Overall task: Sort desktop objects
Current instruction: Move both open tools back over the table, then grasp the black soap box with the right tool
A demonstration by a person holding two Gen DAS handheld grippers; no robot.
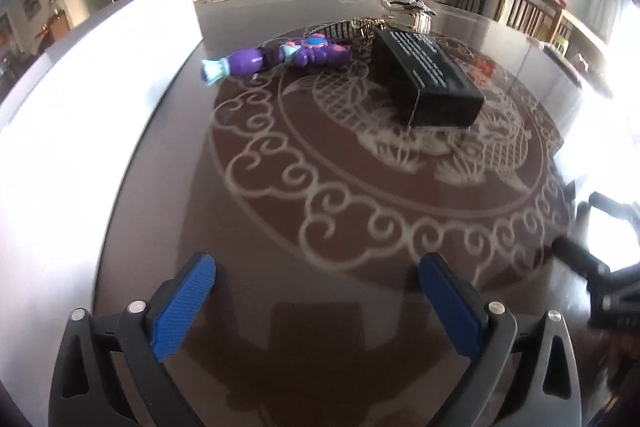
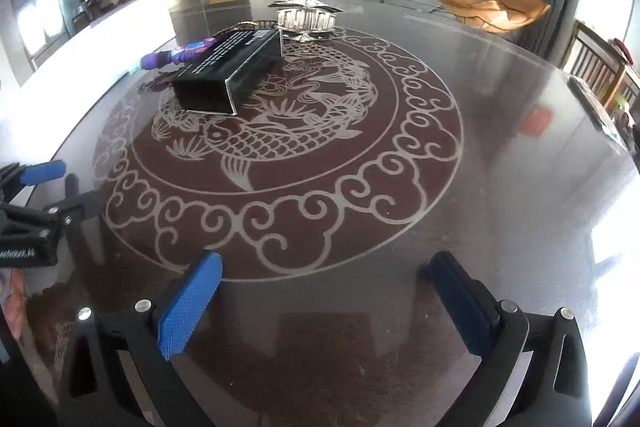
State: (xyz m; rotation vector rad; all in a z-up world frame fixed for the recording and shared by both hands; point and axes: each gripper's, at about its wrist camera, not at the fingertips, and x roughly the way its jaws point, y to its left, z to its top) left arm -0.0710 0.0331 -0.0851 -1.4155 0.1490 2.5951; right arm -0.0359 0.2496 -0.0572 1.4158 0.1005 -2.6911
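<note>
A black box with white print (image 1: 426,75) lies on the round glass table (image 1: 280,227), with a purple toy wand (image 1: 276,57) to its left and a toy skeleton (image 1: 352,29) and a silver ornament (image 1: 416,13) behind it. My left gripper (image 1: 316,291) is open and empty, well short of them. In the right wrist view the box (image 2: 228,71) lies at the far left, the purple toy (image 2: 176,57) partly hidden behind it, the silver ornament (image 2: 306,15) beyond. My right gripper (image 2: 320,291) is open and empty.
A long white container (image 1: 100,79) runs along the table's left edge; it also shows in the right wrist view (image 2: 96,43). The other gripper shows at the right edge of the left view (image 1: 608,267). Wooden chairs (image 2: 600,67) stand at the right.
</note>
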